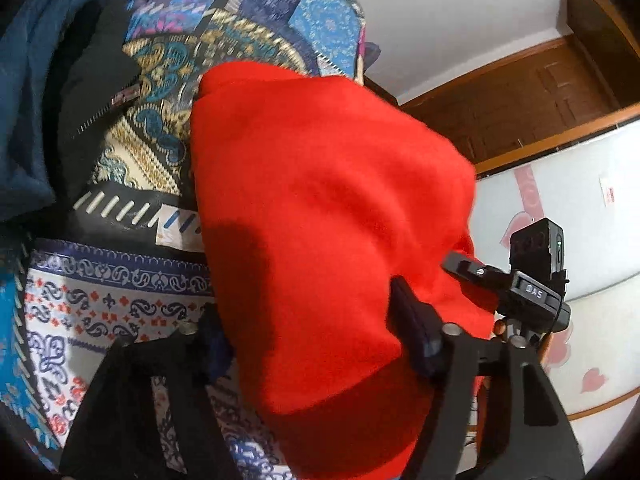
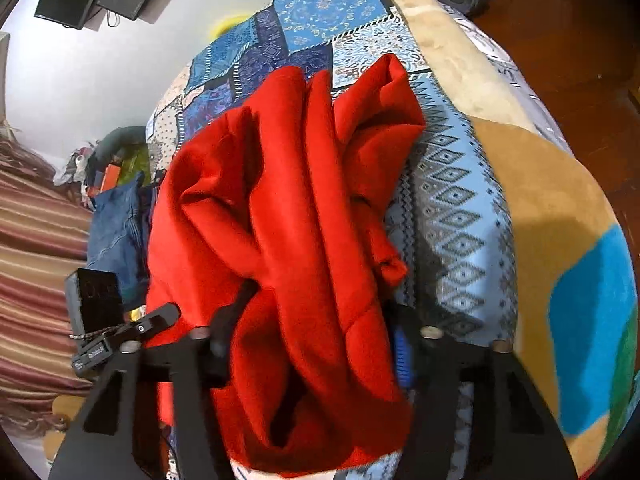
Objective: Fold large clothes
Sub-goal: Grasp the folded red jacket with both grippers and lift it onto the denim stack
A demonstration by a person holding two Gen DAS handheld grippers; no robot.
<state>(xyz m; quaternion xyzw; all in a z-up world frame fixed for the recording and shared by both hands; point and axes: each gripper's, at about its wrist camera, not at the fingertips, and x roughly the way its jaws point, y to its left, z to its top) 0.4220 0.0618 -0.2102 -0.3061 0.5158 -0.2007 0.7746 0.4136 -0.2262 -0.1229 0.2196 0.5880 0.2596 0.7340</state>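
A large red garment (image 1: 328, 184) lies bunched on a patterned patchwork bedspread (image 1: 120, 308). In the left wrist view it fills the gap between the two black fingers of my left gripper (image 1: 316, 336), which press into its near edge. The right wrist view shows the same red garment (image 2: 288, 184) in long rumpled folds running away over the bedspread (image 2: 460, 240). My right gripper (image 2: 316, 344) pinches a thick bunch of it between its fingers. Each gripper's black body shows at the side of the other's view, close beside the cloth.
A blue denim garment (image 1: 24, 100) and a black zipped garment (image 1: 96, 80) lie at the left of the bed. A tan and blue blanket (image 2: 540, 184) drapes the bed's right edge above a wooden floor. A wooden door (image 1: 540, 92) and white wall stand beyond.
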